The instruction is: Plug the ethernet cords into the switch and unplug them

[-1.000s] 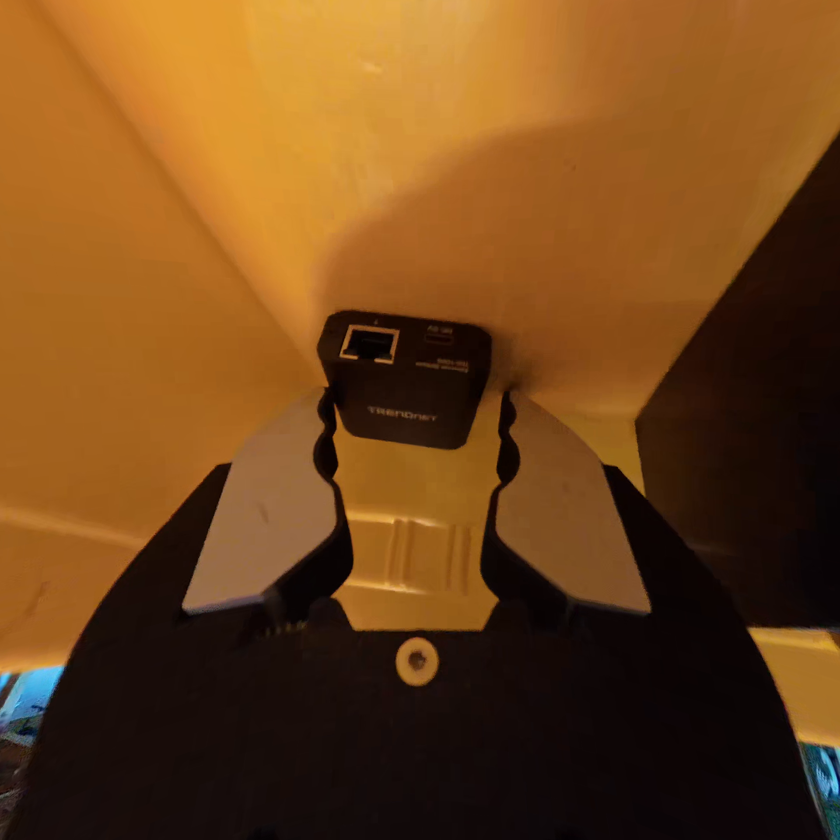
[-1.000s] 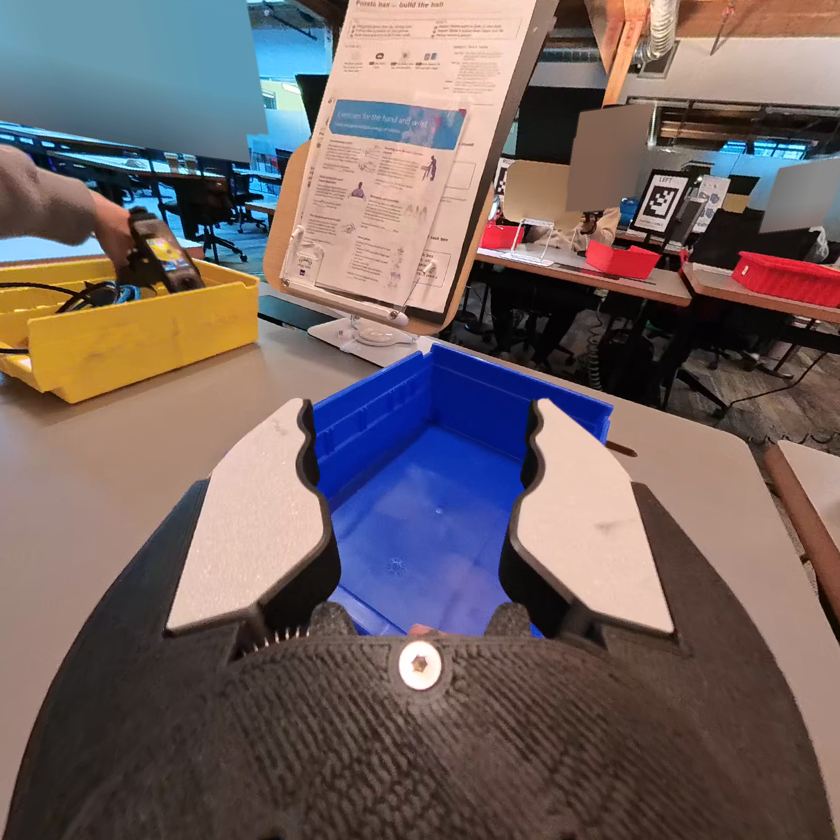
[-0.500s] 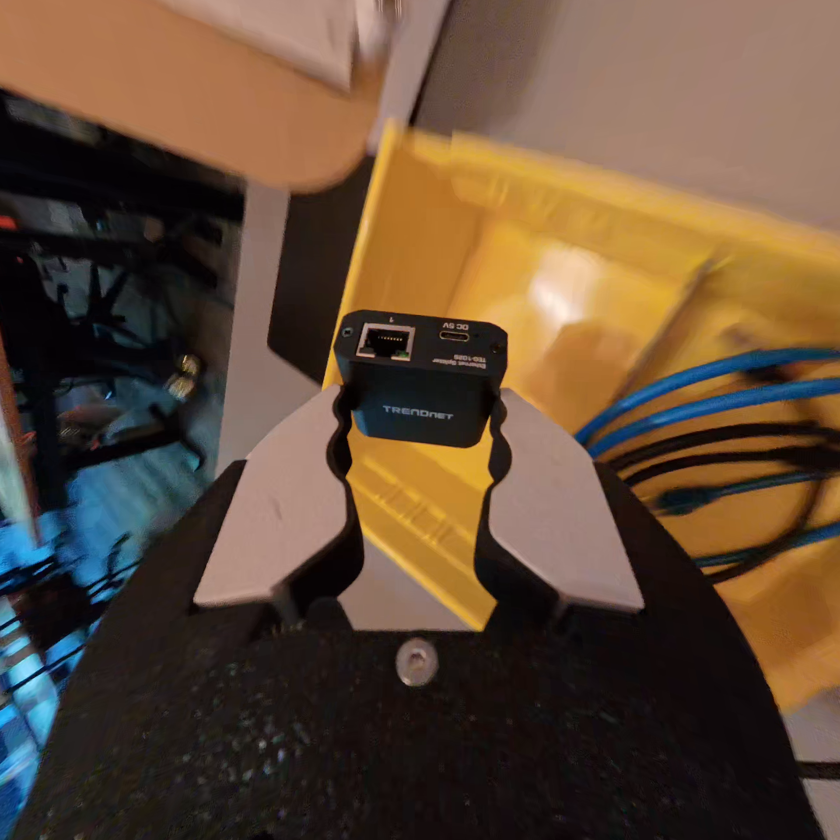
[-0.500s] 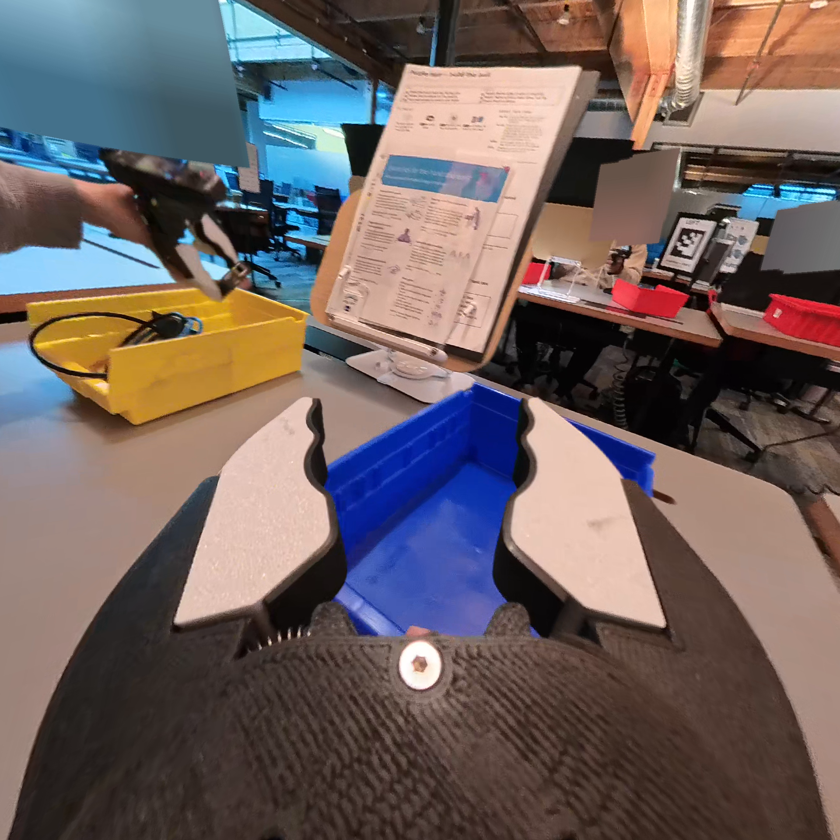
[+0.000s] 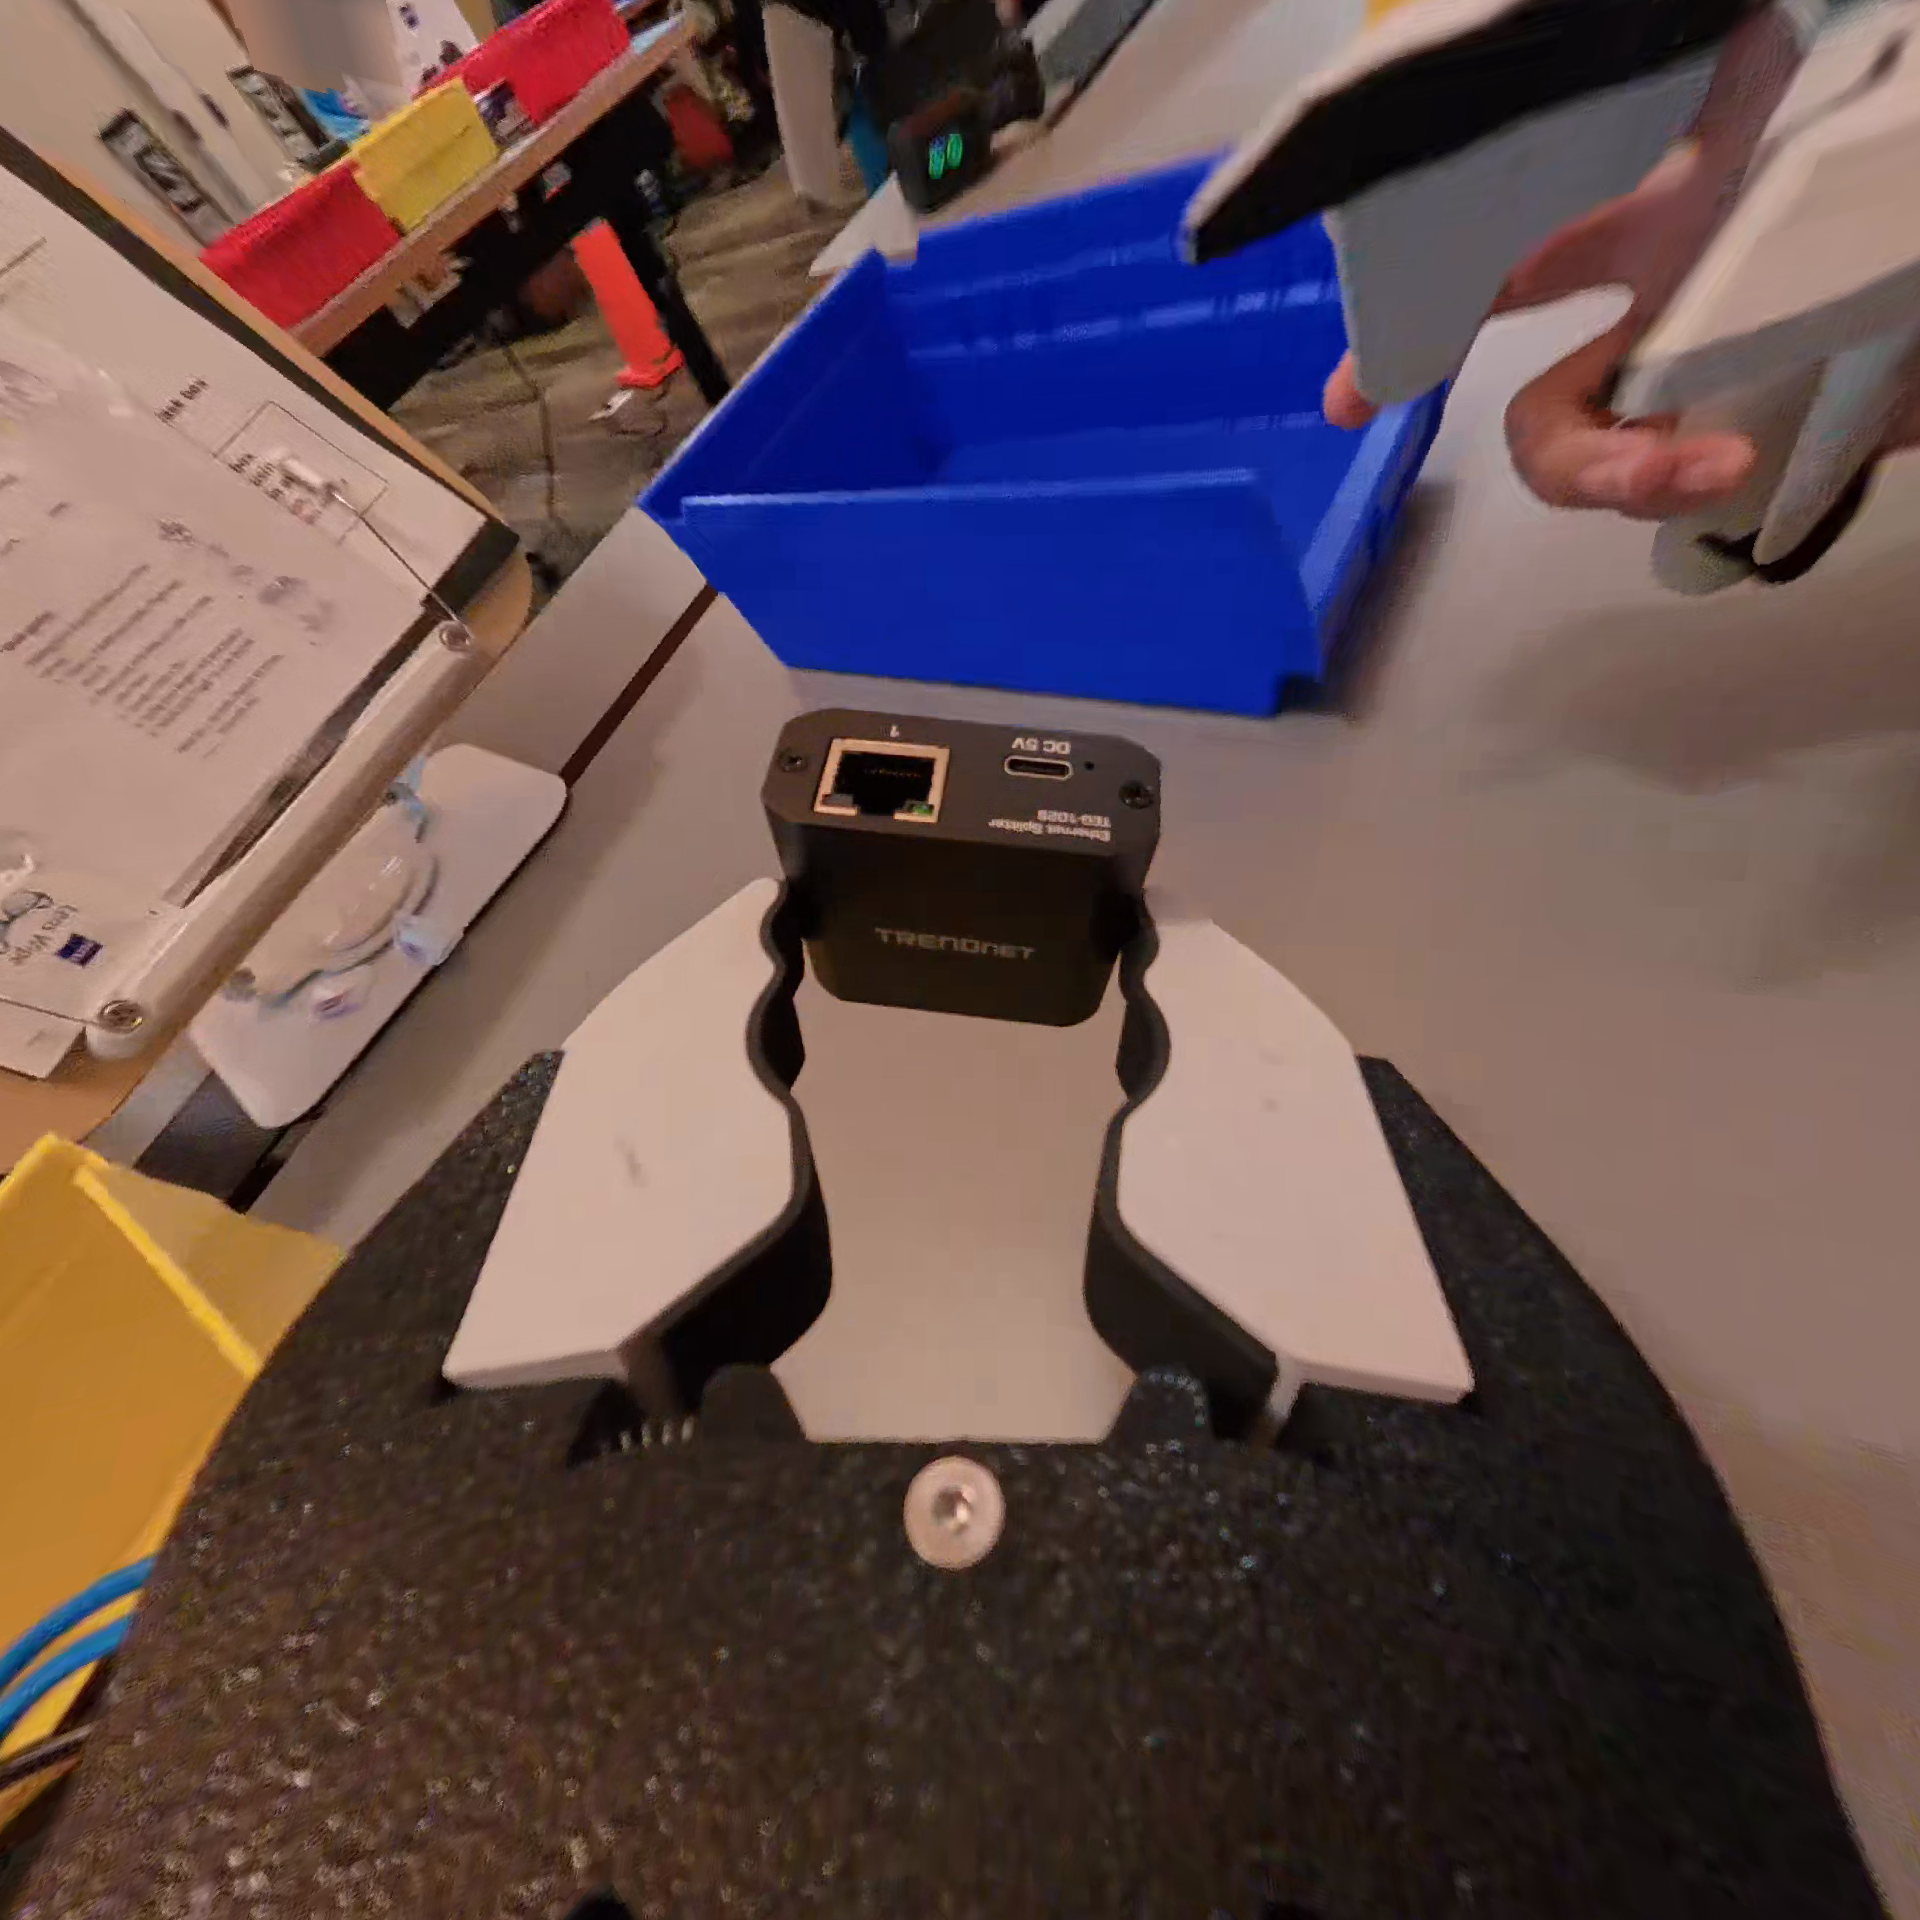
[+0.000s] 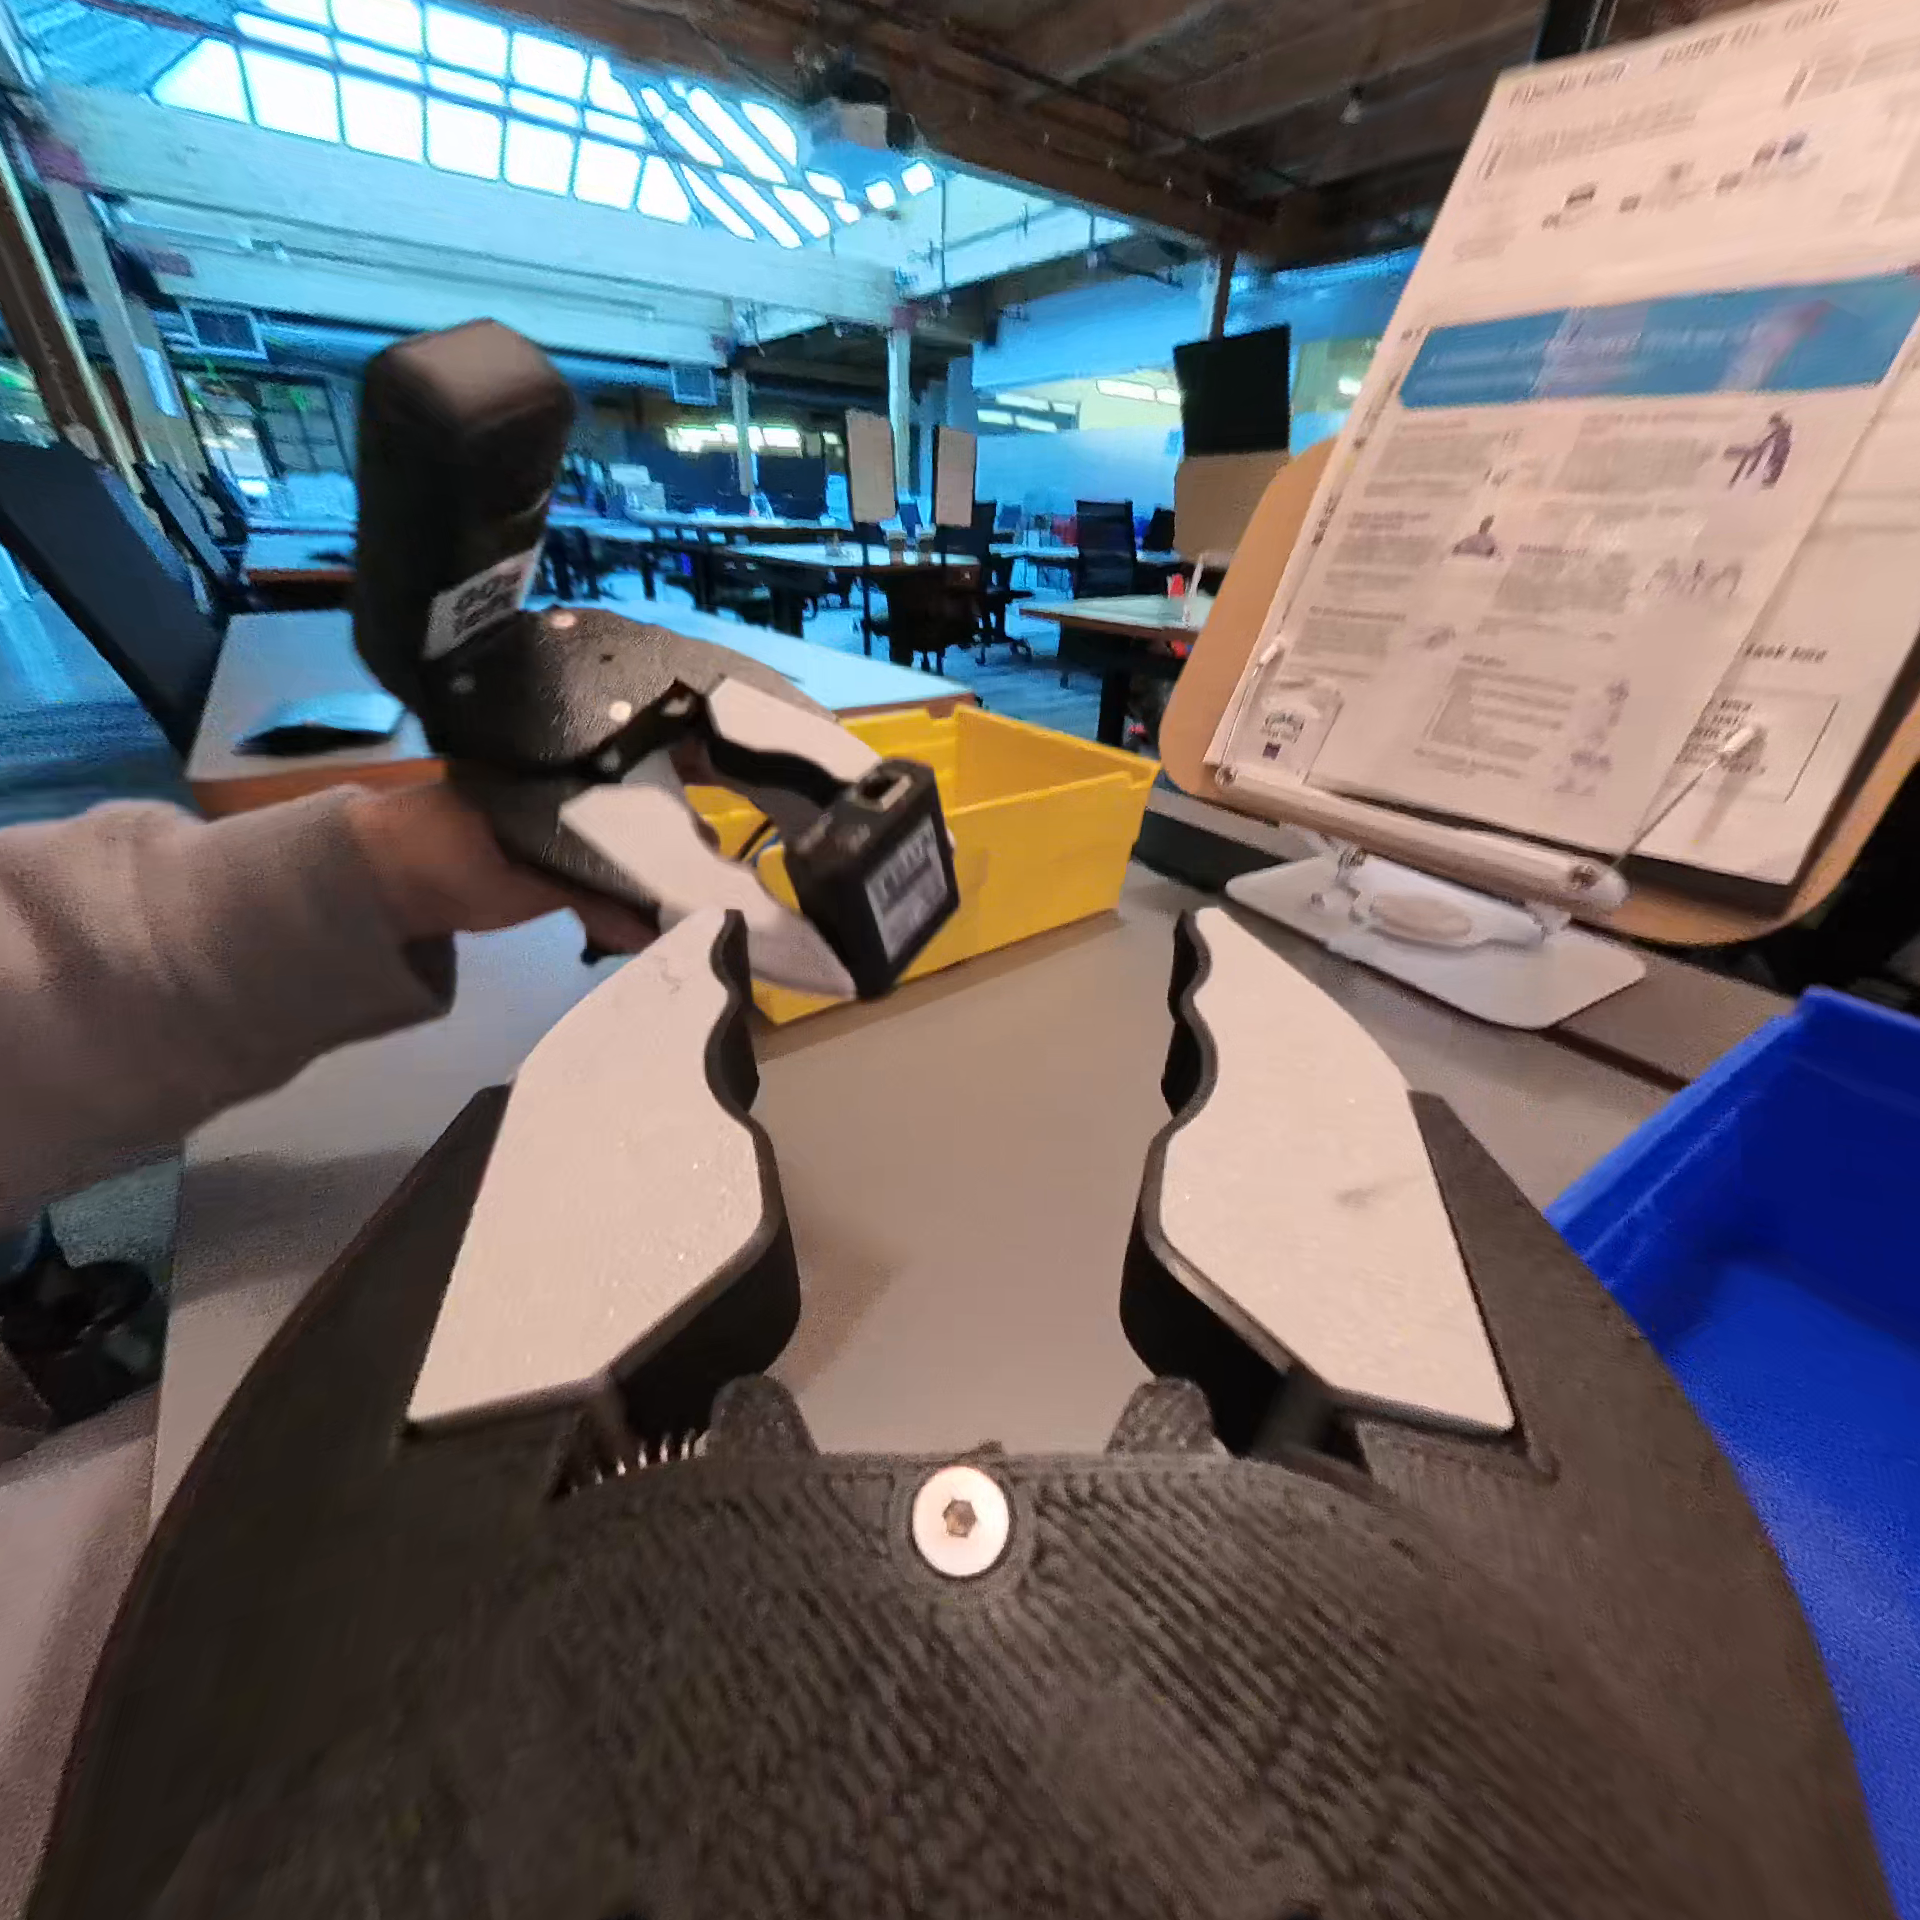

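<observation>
My left gripper (image 5: 961, 920) is shut on a small black switch (image 5: 961, 868) and holds it above the grey table, its ethernet port facing forward. In the right wrist view the same left gripper (image 6: 821, 862) and switch (image 6: 878, 878) show at left, over the table in front of the yellow bin (image 6: 1023, 821). Blue ethernet cords (image 5: 57, 1652) lie in the yellow bin (image 5: 99, 1351) at lower left. My right gripper (image 6: 956, 961) is open and empty above the table. It also shows at the upper right of the left wrist view (image 5: 1714, 312), held by a hand.
A blue bin (image 5: 1039, 582) stands on the table beyond the switch; its corner also shows in the right wrist view (image 6: 1787, 1278). A document stand with printed sheets (image 6: 1579, 540) sits at the table's back edge. Red and yellow bins (image 5: 301, 244) sit on far tables. My right fingertips sit around 11 cm from my left ones.
My left gripper has lifted the switch out of the yellow bin and swung it over the table toward the blue bin. My right gripper has turned left from the blue bin toward the left gripper.
</observation>
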### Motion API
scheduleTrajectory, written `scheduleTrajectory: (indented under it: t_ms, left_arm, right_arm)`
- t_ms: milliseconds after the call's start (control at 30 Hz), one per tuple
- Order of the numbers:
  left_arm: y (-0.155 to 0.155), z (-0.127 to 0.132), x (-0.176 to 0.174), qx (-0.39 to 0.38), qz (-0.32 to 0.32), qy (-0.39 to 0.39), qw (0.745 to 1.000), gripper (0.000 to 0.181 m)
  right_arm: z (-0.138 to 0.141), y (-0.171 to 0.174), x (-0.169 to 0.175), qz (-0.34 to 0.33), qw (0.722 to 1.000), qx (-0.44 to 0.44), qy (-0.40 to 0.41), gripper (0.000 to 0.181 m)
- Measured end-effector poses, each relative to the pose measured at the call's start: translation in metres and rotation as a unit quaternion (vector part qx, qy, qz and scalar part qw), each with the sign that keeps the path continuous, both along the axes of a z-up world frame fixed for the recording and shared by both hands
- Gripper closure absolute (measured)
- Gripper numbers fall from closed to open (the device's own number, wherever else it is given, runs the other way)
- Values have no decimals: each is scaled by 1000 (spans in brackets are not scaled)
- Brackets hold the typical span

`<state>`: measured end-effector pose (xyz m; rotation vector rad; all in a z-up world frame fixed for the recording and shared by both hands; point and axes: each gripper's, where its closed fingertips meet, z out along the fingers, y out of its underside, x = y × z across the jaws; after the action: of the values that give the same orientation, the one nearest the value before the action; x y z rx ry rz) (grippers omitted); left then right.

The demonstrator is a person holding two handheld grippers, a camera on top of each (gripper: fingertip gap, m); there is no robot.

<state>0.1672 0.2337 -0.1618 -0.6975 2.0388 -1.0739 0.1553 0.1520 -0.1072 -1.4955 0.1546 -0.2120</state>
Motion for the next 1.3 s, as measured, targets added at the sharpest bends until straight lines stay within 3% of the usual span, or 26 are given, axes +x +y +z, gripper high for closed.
scheduleTrajectory:
  t_ms: [100, 167, 300, 400, 533, 600, 667, 867, 967, 1033, 1067, 1100, 1167, 1300]
  left_arm:
    - [-19, -22, -4, 68, 38, -33, 996, 123]
    - [-28, -27, -6, 130, 53, -61, 988, 123]
    - [-44, -30, -15, 183, 36, -95, 978, 123]
    - [-49, -36, -23, 124, 5, -55, 991, 123]
    - [-64, -49, -52, 31, -117, 46, 992, 123]
    - [-72, -48, -63, 11, -155, 60, 986, 123]
    - [-79, -44, -70, -13, -178, 61, 982, 123]
    - [-77, -32, -74, -49, -172, 50, 983, 123]
    - [-74, -30, -75, -58, -164, 40, 984, 123]
    - [-73, -10, -76, -120, -159, -1, 980, 123]
    - [-70, 3, -75, -175, -149, -18, 973, 111]
    - [-66, 13, -76, -239, -141, -16, 961, 98]
    - [-64, 24, -82, -382, -162, 52, 908, 102]
    - [-71, 42, -94, -620, -253, 207, 714, 112]
  right_arm:
    - [-27, 19, -4, -13, 997, -61, 36, 101]
    - [-39, 27, -5, -18, 995, -76, 63, 109]
    - [-55, 35, -15, 6, 991, -108, 83, 114]
    - [-52, 35, -24, 37, 991, -120, 44, 102]
    - [-54, 27, -58, 159, 968, -153, -116, 93]
    - [-61, 23, -72, 210, 955, -167, -128, 96]
    - [-59, 23, -69, 210, 958, -154, -124, 103]
    - [-53, 25, -81, 266, 951, -122, -97, 123]
    - [-53, 30, -83, 273, 947, -130, -105, 123]
    - [-36, 30, -84, 281, 953, -69, -94, 123]
    - [-21, 28, -82, 286, 955, -19, -78, 123]
    - [-6, 23, -80, 292, 954, 35, -60, 123]
    - [17, 12, -75, 308, 943, 121, -27, 123]
    - [28, 2, -71, 326, 923, 202, -10, 123]
